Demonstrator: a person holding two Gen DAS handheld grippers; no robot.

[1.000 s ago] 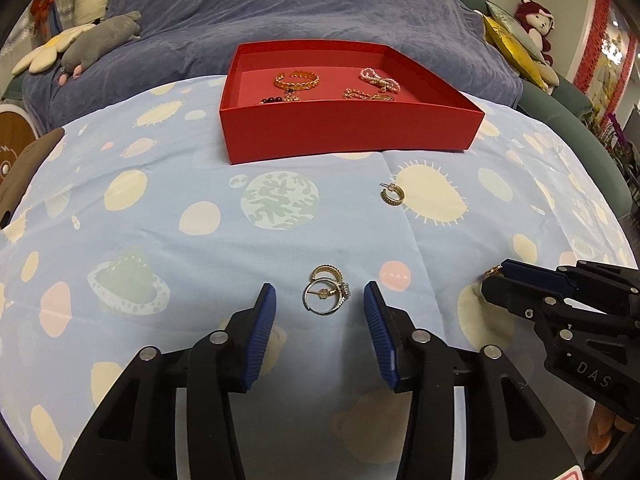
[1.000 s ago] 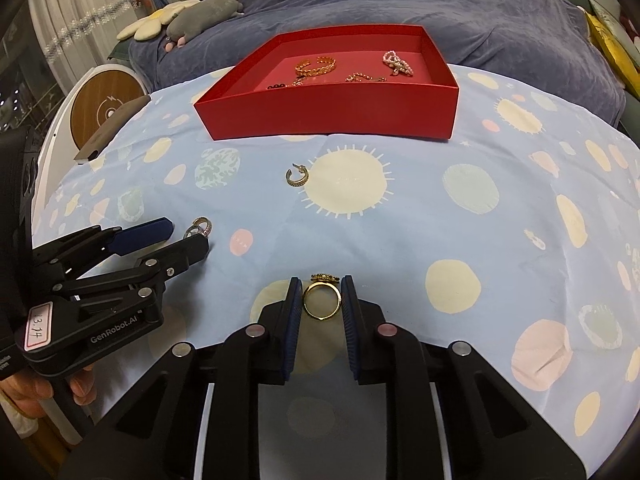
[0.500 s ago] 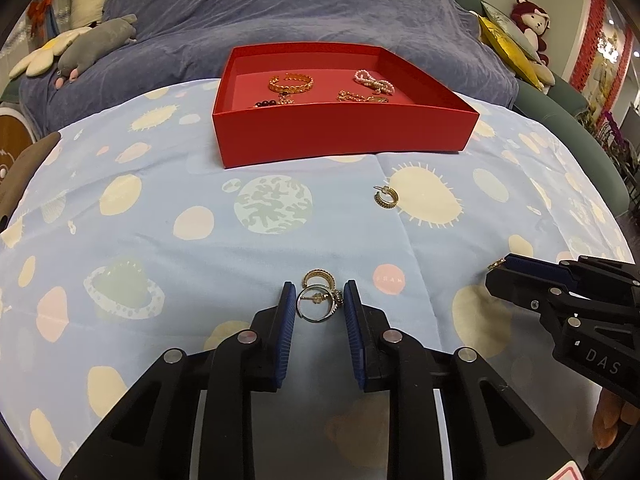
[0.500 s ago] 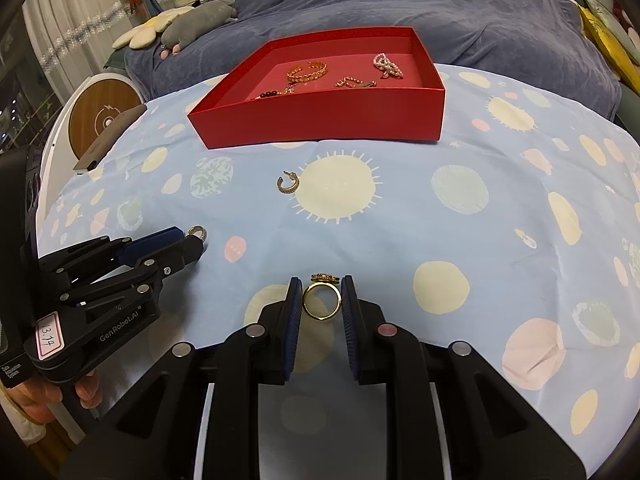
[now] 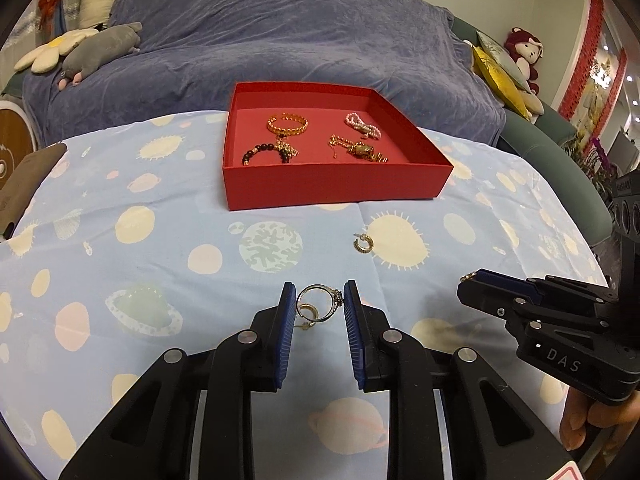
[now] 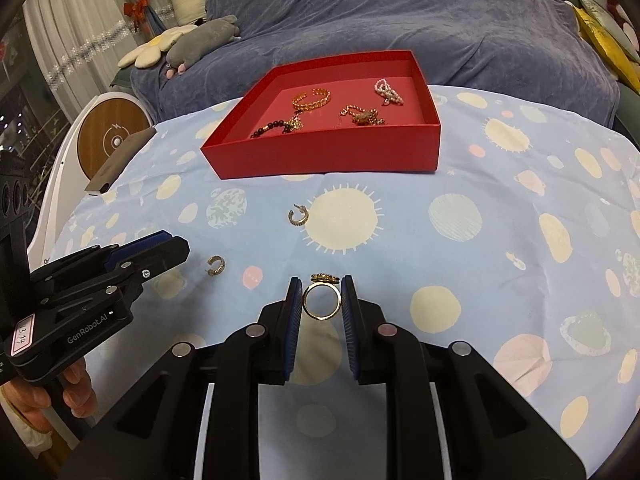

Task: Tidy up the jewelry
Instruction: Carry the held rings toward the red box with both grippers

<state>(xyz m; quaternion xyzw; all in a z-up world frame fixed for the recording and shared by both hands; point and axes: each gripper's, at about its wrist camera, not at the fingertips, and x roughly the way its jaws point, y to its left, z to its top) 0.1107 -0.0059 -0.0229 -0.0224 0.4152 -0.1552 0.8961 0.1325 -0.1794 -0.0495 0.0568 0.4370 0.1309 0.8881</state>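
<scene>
Rings sit pinched upright in both grippers, silver ring (image 5: 320,303) left, gold ring (image 6: 321,301) right, above the table (image 5: 120,264); carry them level over the red box (image 5: 332,184) wall before spreading fingers.

Between my fingers and the red box (image 6: 328,152) the table (image 6: 500,200) lies open, broken only by two small hoop earrings (image 6: 299,215) (image 6: 216,266), while the box's near wall stands across my way.
</scene>
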